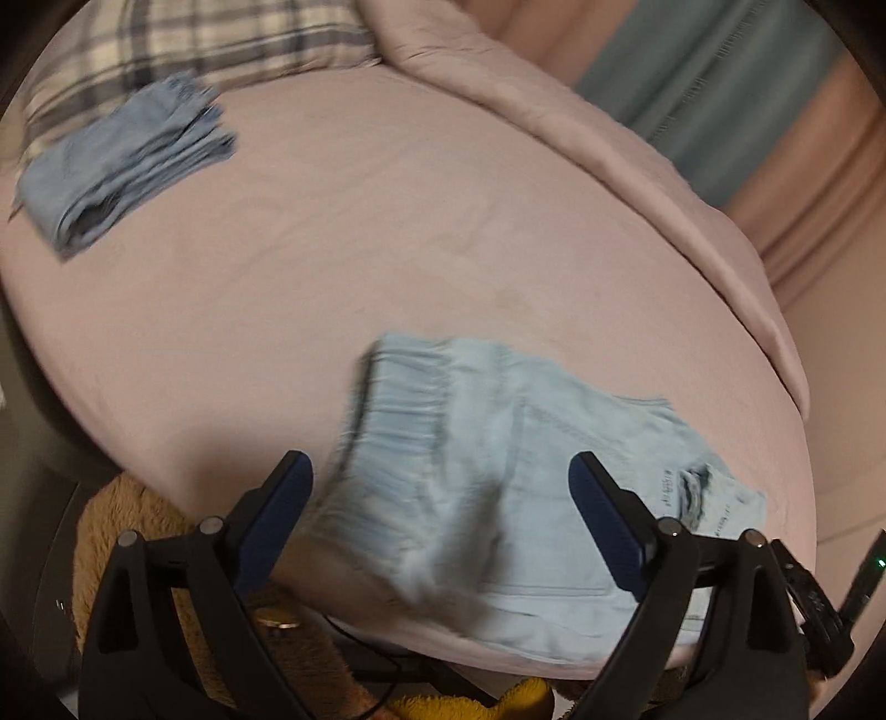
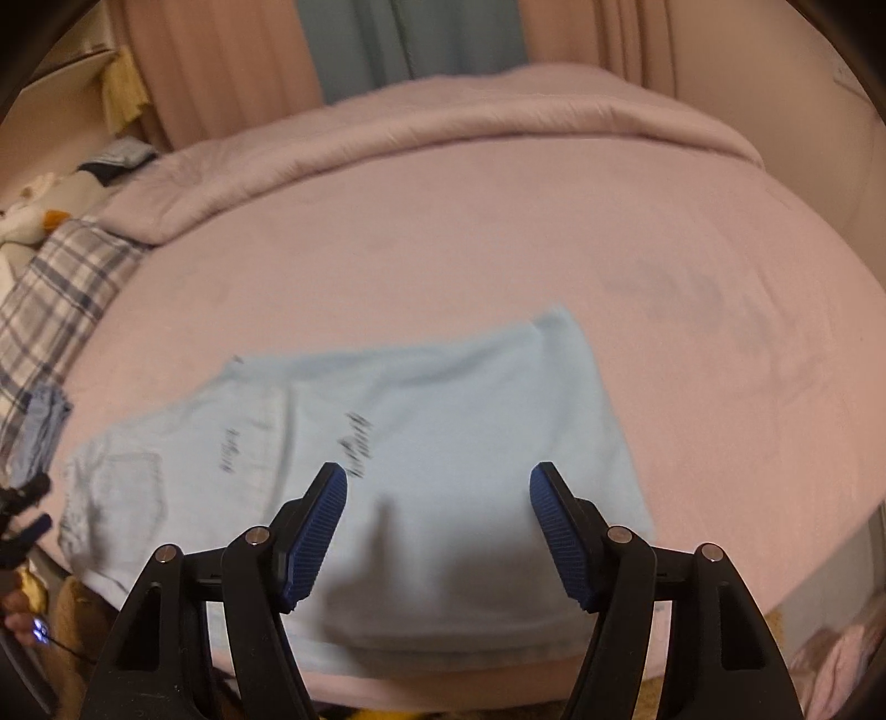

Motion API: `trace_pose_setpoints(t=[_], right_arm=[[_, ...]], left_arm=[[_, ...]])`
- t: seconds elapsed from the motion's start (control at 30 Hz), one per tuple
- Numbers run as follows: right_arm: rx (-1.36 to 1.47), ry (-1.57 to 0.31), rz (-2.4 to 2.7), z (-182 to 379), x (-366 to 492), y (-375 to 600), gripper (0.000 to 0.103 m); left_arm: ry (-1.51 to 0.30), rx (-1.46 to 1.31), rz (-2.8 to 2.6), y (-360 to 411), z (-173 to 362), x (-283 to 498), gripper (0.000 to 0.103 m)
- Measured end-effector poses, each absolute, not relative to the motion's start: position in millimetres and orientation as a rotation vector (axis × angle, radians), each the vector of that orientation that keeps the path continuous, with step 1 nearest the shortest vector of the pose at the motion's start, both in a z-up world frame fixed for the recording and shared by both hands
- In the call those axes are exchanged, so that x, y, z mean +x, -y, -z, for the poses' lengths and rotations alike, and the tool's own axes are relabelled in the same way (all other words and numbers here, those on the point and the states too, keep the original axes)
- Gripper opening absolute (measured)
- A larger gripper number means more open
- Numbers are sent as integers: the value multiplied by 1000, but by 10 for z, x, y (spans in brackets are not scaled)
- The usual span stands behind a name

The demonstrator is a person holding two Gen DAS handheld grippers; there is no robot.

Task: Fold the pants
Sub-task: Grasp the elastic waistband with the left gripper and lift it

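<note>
Light blue pants (image 1: 498, 476) lie on the pink bed near its front edge, folded over on themselves, with the elastic waistband toward the left. They also show in the right wrist view (image 2: 443, 443) as a flat folded panel with dark print. My left gripper (image 1: 440, 476) is open and empty, hovering above the waistband end. My right gripper (image 2: 437, 487) is open and empty above the folded leg end. Both views are motion-blurred.
A folded darker blue garment (image 1: 127, 166) lies at the far left of the bed by a plaid pillow (image 1: 183, 44). A rolled pink duvet (image 2: 443, 127) runs along the far side. A brown plush toy (image 1: 133, 531) sits below the bed edge.
</note>
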State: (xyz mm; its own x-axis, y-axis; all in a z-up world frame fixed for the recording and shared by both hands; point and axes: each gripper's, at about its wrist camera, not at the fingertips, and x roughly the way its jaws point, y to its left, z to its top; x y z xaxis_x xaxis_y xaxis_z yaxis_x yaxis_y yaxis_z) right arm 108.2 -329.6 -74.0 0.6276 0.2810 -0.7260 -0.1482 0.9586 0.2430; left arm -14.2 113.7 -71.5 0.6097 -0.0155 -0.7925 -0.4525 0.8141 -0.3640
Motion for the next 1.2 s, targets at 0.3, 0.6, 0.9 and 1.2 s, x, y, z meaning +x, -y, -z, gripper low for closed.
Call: trace_pose_setpoints(t=[0.3,0.6,0.9,1.2], right_arm=[[151,-864,-321,768,1081,3089,68],[165,-900,-337,816,1092,2967,69],[196,-916,-360,854,1079,2925,69],[218,-906,-338,831,1057,3010,69]], left_arm=[[-963,-723,-288,-1300,1081,-189,93],[-969,-797,-250,-1264,1129,-178,73],[-936,-840,-210,-1288,1165,-209,45],[-817,-732,-85,-966,592,-137,34]])
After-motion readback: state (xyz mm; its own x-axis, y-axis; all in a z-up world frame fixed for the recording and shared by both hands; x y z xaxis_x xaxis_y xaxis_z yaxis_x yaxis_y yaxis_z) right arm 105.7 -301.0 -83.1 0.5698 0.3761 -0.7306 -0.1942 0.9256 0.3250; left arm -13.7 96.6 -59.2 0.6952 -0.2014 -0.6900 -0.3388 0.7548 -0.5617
